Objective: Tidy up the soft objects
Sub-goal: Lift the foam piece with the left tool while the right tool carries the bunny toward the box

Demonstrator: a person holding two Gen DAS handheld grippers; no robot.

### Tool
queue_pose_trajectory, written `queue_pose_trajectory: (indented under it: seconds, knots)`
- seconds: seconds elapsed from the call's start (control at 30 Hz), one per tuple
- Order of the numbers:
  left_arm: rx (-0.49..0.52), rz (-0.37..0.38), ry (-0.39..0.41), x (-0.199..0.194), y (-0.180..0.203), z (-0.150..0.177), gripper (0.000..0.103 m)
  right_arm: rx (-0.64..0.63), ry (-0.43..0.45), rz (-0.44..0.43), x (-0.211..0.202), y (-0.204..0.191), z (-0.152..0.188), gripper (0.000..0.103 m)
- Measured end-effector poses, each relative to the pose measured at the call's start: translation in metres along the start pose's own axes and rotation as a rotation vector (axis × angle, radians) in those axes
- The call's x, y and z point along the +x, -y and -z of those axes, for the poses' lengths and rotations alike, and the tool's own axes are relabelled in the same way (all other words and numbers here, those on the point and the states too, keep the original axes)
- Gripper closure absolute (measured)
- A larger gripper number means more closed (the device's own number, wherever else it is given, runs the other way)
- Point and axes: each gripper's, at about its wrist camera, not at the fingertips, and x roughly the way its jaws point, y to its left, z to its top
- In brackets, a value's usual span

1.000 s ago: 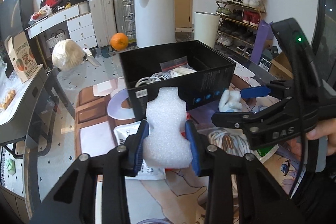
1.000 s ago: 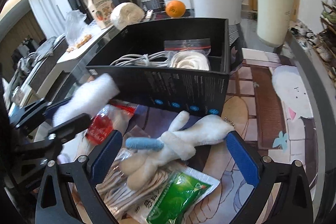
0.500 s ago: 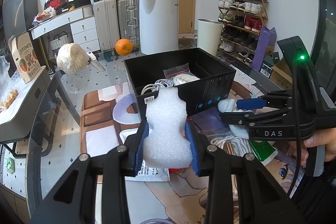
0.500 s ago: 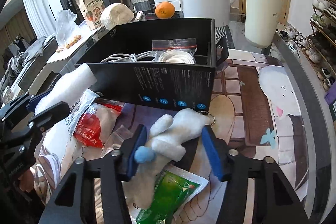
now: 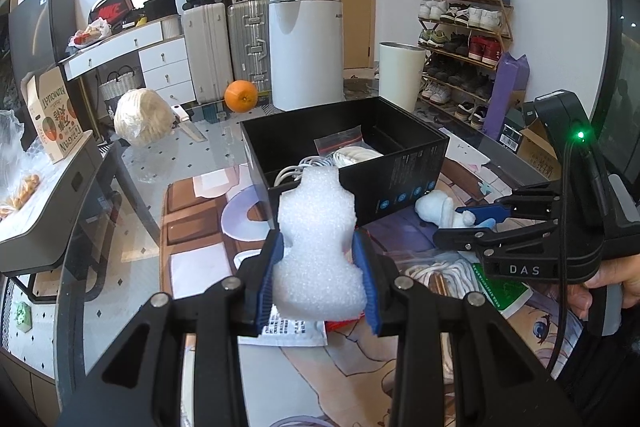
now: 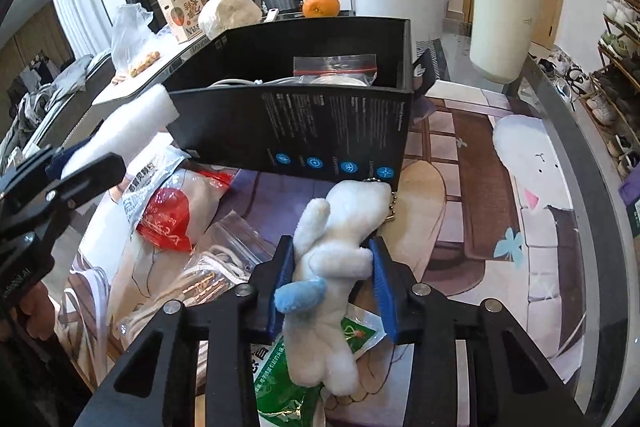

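White plush toy [image 6: 340, 259] pinched at the waist between the blue pads [image 6: 382, 285] of the right gripper [image 6: 332, 279], jaws just closed tight on it, head toward 12 o'clock, legs dangling toward 6 over a green packet [image 6: 288, 383]. Keychain end touching the near wall of the black box [image 6: 320, 131]. White foam block [image 5: 318, 251] clamped upright in the left gripper [image 5: 318, 279], pads [image 5: 270, 279] pressed on both sides, hanging just short of the box's near wall. Inside box: white cables, a zip bag [image 5: 340, 143] w/ red strip. At 9 o'clock of the plush: red-and-white pouch [image 6: 172, 211], clear bag of cord [image 6: 208, 279]. All on a printed mat [image 6: 480, 227] over a glass table. Beyond box, at 12: orange [image 5: 241, 96], pale round bundle [image 5: 142, 117], white bin [image 5: 306, 47]; shoe rack [image 5: 460, 39] at 2.
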Motion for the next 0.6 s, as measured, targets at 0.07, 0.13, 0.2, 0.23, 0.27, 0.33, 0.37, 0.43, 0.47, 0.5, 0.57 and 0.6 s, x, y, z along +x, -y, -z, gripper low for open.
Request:
queue_pose_trajectory:
  seconds: [0.07, 0.13, 0.2, 0.23, 0.27, 0.33, 0.37, 0.43, 0.47, 0.5, 0.57, 0.6]
  knots:
    - [0.0, 0.002, 0.007, -0.002, 0.001, -0.001, 0.069, -0.009, 0.01, 0.001, -0.003, -0.001, 0.001, 0.068]
    - [-0.001, 0.005, 0.014, -0.003, 0.0, -0.003, 0.069, -0.015, 0.035, -0.009, -0.011, 0.0, 0.001, 0.068]
    - [-0.007, 0.005, 0.021, -0.005, 0.0, -0.003, 0.069, -0.023, 0.058, -0.016, -0.02, 0.001, 0.001, 0.068]
    - [-0.011, 0.005, 0.025, -0.006, -0.001, -0.004, 0.069, -0.024, 0.073, -0.027, -0.025, 0.002, 0.001, 0.068]
    - [-0.015, 0.004, 0.032, -0.007, -0.001, -0.004, 0.069, -0.028, 0.087, -0.036, -0.031, 0.002, 0.002, 0.069]
    - [-0.026, 0.007, 0.044, -0.01, -0.003, -0.006, 0.069, -0.038, 0.117, -0.045, -0.042, 0.004, 0.002, 0.068]
    - [-0.032, 0.008, 0.052, -0.012, -0.003, -0.007, 0.069, -0.041, 0.129, -0.05, -0.047, 0.005, 0.002, 0.068]
    - [-0.041, 0.007, 0.063, -0.013, -0.004, -0.009, 0.069, -0.047, 0.156, -0.068, -0.058, 0.006, 0.0, 0.068]
    - [-0.044, 0.005, 0.068, -0.014, -0.005, -0.01, 0.069, -0.049, 0.167, -0.07, -0.062, 0.006, -0.001, 0.068]
    - [-0.049, 0.005, 0.073, -0.013, -0.006, -0.012, 0.069, -0.052, 0.178, -0.071, -0.065, 0.006, -0.003, 0.068]
    - [-0.055, 0.005, 0.081, -0.013, -0.007, -0.015, 0.069, -0.06, 0.189, -0.088, -0.07, 0.005, -0.006, 0.068]
    - [-0.056, 0.005, 0.084, -0.013, -0.007, -0.016, 0.069, -0.064, 0.193, -0.09, -0.072, 0.004, -0.008, 0.068]
